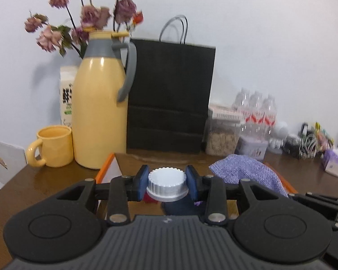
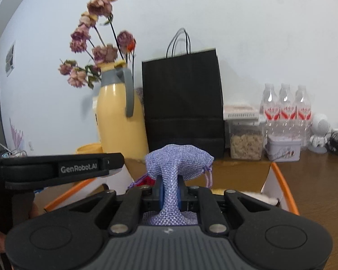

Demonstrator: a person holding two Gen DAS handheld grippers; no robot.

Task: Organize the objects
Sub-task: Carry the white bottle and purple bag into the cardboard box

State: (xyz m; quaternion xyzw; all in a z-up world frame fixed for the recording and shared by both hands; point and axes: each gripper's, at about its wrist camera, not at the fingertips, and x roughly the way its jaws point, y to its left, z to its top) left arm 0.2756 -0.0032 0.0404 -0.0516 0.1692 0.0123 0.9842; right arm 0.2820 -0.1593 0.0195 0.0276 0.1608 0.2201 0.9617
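Note:
My left gripper (image 1: 167,181) is shut on the ribbed white cap (image 1: 167,184) of a bottle whose dark body hangs below, mostly hidden. My right gripper (image 2: 170,194) is shut on a lilac mesh drawstring pouch (image 2: 180,163), pinching its cloth so the rest bulges above the blue pads. The same pouch (image 1: 245,173) shows at the right in the left wrist view. Both grippers are over an orange-edged white box (image 2: 281,180), whose edge (image 1: 104,168) also appears in the left view. The other gripper's black body (image 2: 56,168) crosses the left of the right wrist view.
On the brown table by the wall stand a yellow jug (image 1: 99,110) with dried roses, a yellow mug (image 1: 54,146), a black paper bag (image 1: 171,94), a cereal container (image 2: 245,144), water bottles (image 2: 284,110), a lilac tin (image 2: 284,150) and a white figurine (image 2: 318,132).

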